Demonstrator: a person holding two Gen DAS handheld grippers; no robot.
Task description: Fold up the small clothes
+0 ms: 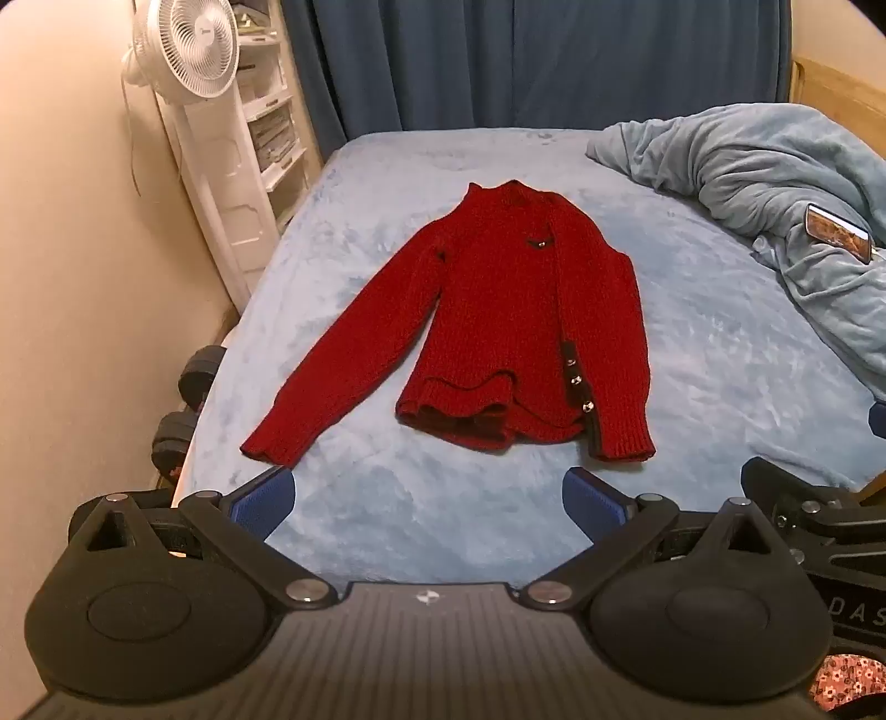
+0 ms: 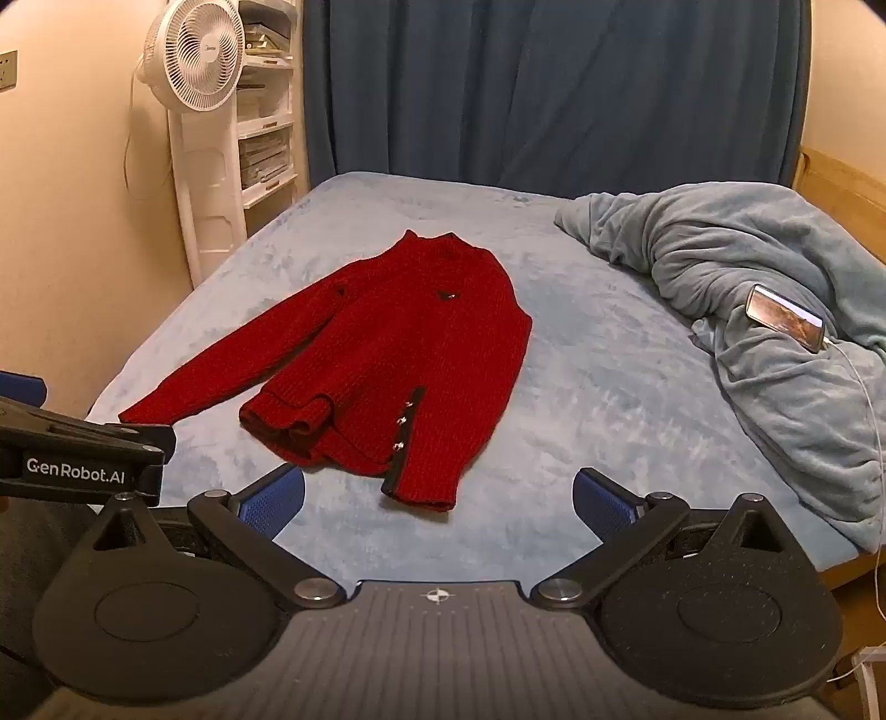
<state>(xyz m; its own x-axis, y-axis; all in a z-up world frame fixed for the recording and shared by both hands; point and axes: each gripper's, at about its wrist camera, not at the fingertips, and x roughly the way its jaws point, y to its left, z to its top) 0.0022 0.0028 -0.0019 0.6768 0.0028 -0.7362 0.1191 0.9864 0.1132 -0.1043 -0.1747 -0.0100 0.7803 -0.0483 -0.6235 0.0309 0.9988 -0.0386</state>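
Lying flat mid-bed, the red sweater (image 1: 498, 310) is collar-away, hem toward the cameras, on the blue plush bed cover (image 1: 443, 520). Its right-side sleeve looks already laid over the body, running straight down with the cuff (image 1: 623, 443) at the hem next to a dark strip with three small metal buttons (image 1: 576, 379); the other sleeve (image 1: 338, 365) is out at an angle toward the left edge of the bed, so my read is one side folded, one pending. Hem is rumpled and doubled up near the middle, probably needs flattening before the body fold. Left tongs (image 1: 429, 495) are wide open, empty, hovering over bare cover just short of the hem and angled down at it; reads as a pre-grasp standoff. Right tongs (image 2: 437, 501) are in the same state: fully spread, nothing between the pads, near cuff just ahead. They sit side by side, each visible at the edge of the other's view. A bunched grey-blue blanket (image 2: 747, 266) with a phone (image 2: 783, 317) on it is shoved to the right, well apart, leaving room to work. The fan (image 1: 191, 47) and shelf unit (image 1: 271, 127) stand off the bed at left, with the dark curtain (image 2: 554, 94) behind.
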